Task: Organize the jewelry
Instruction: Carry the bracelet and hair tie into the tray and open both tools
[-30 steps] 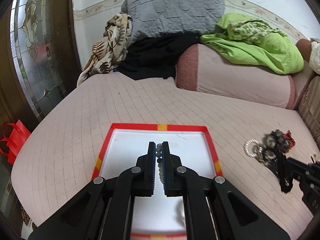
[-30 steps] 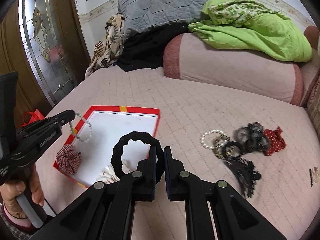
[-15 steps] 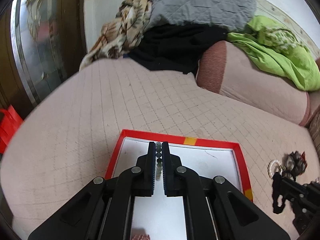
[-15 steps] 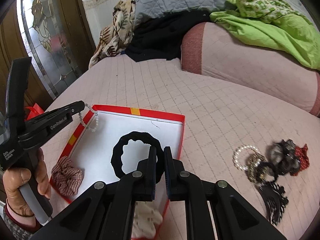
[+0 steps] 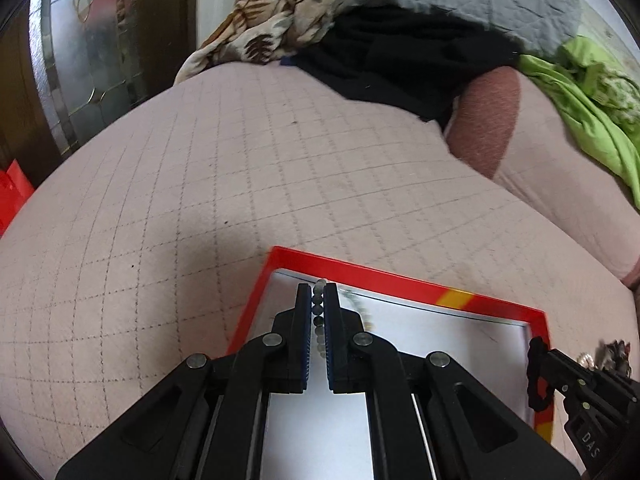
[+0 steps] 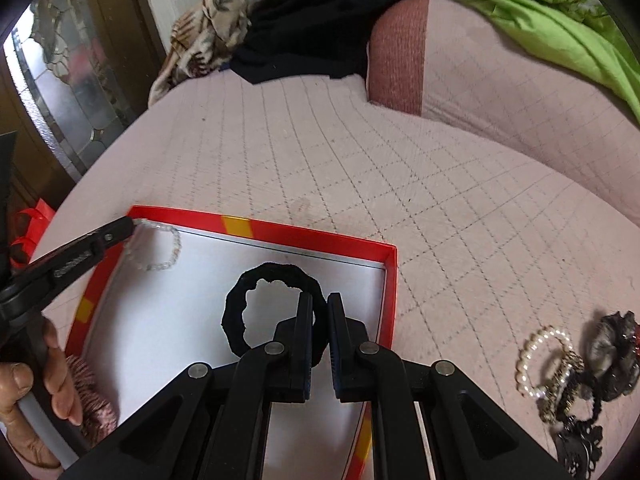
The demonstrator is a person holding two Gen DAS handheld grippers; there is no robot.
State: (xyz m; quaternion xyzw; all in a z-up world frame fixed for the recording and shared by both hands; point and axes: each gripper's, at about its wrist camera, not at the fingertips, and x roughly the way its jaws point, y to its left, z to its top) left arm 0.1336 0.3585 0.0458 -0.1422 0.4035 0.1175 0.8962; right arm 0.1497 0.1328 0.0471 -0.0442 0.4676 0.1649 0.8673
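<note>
A red-rimmed box with a white floor [image 5: 404, 282] [image 6: 280, 229] lies on the pink bed. My left gripper [image 5: 319, 294] [image 6: 130, 226] is shut on a pale bead bracelet [image 5: 319, 304] [image 6: 160, 248] at the box's far left corner; the bracelet hangs down to the floor. My right gripper [image 6: 318, 304] [image 5: 536, 354] is shut on a black scrunchie [image 6: 240, 304], held over the box's middle. A pink-brown scrunchie [image 6: 94, 396] lies in the box's near left part.
A heap of jewelry lies on the bed right of the box: a pearl bracelet [image 6: 540, 360], black hair pieces [image 6: 612, 352] and a black clip [image 6: 580, 444]. A bolster [image 6: 480, 80], dark clothes and a green blanket [image 6: 540, 20] lie behind. A glass door [image 6: 68, 80] stands left.
Both grippers moved forward and down toward the box. The bead bracelet now reaches the box's far left corner; the black scrunchie hangs lower over the box's middle.
</note>
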